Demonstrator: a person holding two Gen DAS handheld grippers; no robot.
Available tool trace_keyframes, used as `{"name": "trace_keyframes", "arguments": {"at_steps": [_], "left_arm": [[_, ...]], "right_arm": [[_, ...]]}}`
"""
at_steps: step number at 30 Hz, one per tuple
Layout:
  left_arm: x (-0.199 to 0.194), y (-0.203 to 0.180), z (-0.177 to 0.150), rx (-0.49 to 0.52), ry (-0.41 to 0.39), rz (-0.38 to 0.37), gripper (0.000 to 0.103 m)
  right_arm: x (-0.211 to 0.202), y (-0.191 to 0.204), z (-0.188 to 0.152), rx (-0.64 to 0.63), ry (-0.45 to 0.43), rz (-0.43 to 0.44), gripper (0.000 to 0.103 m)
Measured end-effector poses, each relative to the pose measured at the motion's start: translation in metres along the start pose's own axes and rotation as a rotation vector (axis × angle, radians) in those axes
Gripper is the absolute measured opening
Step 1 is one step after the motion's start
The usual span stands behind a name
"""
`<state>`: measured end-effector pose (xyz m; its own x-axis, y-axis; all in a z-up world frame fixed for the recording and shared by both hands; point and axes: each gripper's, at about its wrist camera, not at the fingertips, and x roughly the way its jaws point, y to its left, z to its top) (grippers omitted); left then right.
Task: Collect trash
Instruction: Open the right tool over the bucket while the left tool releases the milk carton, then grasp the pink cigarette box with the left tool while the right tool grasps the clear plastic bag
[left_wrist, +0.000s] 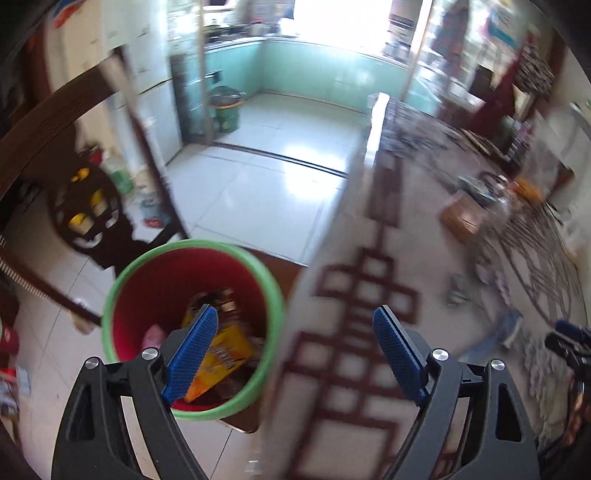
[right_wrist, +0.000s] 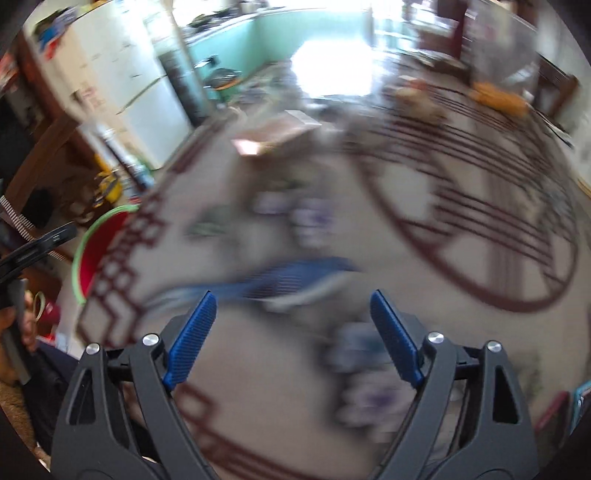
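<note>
Both tongs, our left tongs (left_wrist: 293, 330) and right tongs (right_wrist: 291, 314), stand spread and hold nothing. We see the red bin (left_wrist: 147, 295) beside the counter (left_wrist: 369, 424), wrappers (left_wrist: 225, 354) inside; a blurred blue wrapper (right_wrist: 295, 275) lies on it.

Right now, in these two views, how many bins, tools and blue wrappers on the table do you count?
Red bin with green rim: 1
Tools, left tool and right tool, both open and empty: 2
Blue wrapper on the table, blurred: 1
Total: 4
</note>
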<state>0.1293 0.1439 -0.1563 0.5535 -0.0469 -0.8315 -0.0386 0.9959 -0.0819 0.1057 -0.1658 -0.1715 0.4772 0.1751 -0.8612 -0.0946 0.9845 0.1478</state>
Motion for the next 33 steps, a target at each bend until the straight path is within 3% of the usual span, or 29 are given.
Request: {"name": "trace_keyframes", "arguments": {"at_steps": [7, 10, 15, 19, 25, 28, 33], "left_arm": [[0.030, -0.114, 0.041, 0.230, -0.041, -0.068, 0.089], [0.054, -0.151, 0.050, 0.281, -0.022, -0.095, 0.089], [0.088, -0.197, 0.066, 0.300, 0.016, -0.139, 0.089], [0.106, -0.215, 0.076, 0.354, -0.004, -0.103, 0.091], [0.141, -0.215, 0.085, 0.319, 0.089, -0.116, 0.093], [0.145, -0.214, 0.085, 0.297, 0.097, -0.133, 0.085], [0.142, -0.212, 0.082, 0.327, 0.081, -0.124, 0.064]], "right_arm": [[-0.007, -0.084, -0.001, 0.154, -0.098, -0.036, 0.084], [-0.002, -0.106, 0.001, 0.243, -0.092, -0.026, 0.084], [-0.006, -0.114, 0.007, 0.254, -0.126, -0.036, 0.087], [0.001, -0.113, 0.008, 0.238, -0.104, -0.025, 0.087], [0.008, -0.104, 0.019, 0.216, -0.091, 0.012, 0.087], [0.015, -0.100, 0.033, 0.193, -0.092, 0.017, 0.087], [0.041, -0.097, 0.078, 0.177, -0.115, 0.033, 0.087]]}}
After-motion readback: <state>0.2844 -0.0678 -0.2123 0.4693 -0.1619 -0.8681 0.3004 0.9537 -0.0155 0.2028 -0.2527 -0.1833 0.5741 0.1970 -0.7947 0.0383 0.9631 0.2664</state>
